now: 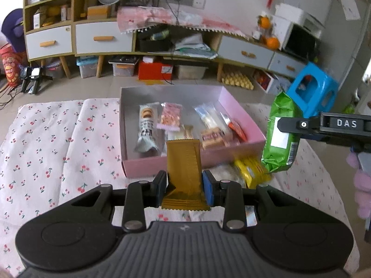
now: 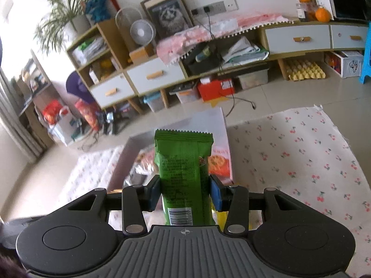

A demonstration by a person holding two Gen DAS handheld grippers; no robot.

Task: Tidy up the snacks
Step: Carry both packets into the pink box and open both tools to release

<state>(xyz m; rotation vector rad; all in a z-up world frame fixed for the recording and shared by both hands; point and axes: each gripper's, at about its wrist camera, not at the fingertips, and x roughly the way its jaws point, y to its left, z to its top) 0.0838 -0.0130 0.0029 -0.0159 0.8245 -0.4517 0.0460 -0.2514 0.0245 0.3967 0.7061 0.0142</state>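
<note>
A pink box (image 1: 249,125) with several wrapped snacks inside sits on a cherry-print cloth (image 1: 53,139). My left gripper (image 1: 184,186) is shut on a gold snack packet (image 1: 184,159), held upright just in front of the box's near wall. My right gripper (image 2: 185,193) is shut on a green snack packet (image 2: 184,162), lifted above the cloth with the box (image 2: 225,125) behind it. From the left wrist the same green packet (image 1: 281,134) hangs at the right, level with the box's right wall. A yellow packet (image 1: 251,170) lies on the cloth by the box's front right corner.
A long cabinet with white drawers (image 1: 102,38) runs along the back wall, with bins and a red box (image 1: 154,69) beneath it. A blue plastic stool (image 1: 313,88) stands at the right. A hand in a pink glove (image 1: 363,185) shows at the right edge.
</note>
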